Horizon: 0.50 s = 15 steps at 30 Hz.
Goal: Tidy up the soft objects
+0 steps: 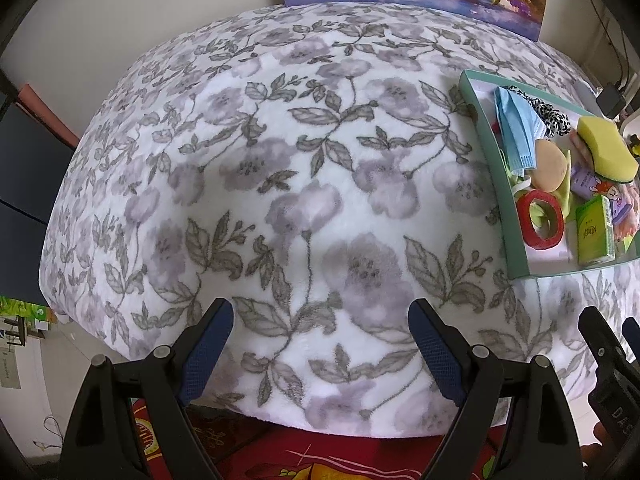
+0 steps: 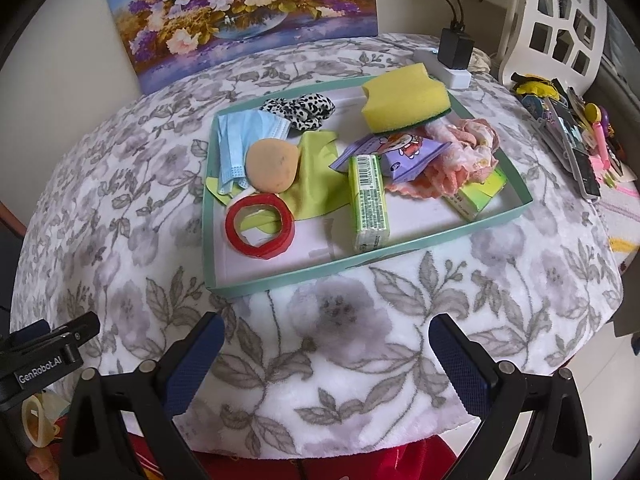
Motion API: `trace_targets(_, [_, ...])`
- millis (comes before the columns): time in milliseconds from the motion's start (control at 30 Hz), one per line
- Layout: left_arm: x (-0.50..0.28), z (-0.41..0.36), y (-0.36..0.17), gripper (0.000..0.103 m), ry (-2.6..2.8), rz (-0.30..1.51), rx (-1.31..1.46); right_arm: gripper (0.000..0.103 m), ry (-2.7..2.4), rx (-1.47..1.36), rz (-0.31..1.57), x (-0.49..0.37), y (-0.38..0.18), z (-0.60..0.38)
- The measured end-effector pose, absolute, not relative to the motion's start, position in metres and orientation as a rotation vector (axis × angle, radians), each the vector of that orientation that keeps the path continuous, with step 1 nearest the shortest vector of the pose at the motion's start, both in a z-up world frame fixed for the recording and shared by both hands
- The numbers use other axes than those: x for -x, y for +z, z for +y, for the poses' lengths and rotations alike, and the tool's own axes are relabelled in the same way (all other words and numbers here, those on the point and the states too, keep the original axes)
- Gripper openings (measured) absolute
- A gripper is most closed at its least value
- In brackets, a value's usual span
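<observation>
Both the left gripper (image 1: 320, 344) and right gripper (image 2: 326, 360) are held wide apart, empty, above the fleecy floral blanket (image 2: 340, 360). A spongy yellow block (image 2: 402, 98) is piled at the shallow teal tray's (image 2: 400, 246) far edge.

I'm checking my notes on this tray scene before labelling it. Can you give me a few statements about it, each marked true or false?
1. The yellow sponge lies at the tray's far side. True.
2. The red ring is on the blanket, outside the tray. False: it lies inside the tray, near its front left corner.
3. The blue mask sits at the tray's left side, next to the round tan puff. True.
4. The right claw is shut on a green packet. False: it is open and empty above the blanket; the packet lies in the tray.
5. The left claw is open. True.
</observation>
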State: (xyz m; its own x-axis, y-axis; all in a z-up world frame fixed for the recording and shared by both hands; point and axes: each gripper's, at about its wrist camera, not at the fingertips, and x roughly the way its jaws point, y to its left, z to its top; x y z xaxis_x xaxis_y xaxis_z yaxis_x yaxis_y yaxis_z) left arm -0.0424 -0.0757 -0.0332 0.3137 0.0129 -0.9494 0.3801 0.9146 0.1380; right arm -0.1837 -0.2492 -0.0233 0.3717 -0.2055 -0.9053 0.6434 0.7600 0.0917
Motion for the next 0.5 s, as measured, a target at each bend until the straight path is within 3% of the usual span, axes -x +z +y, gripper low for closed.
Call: trace_targets(500, [0.0421,-0.0736,-0.0393,0.090,-0.237,1.254,-0.383,0.103,-0.553,-0.474,1.064,0.1827,-0.0236,-0.2473])
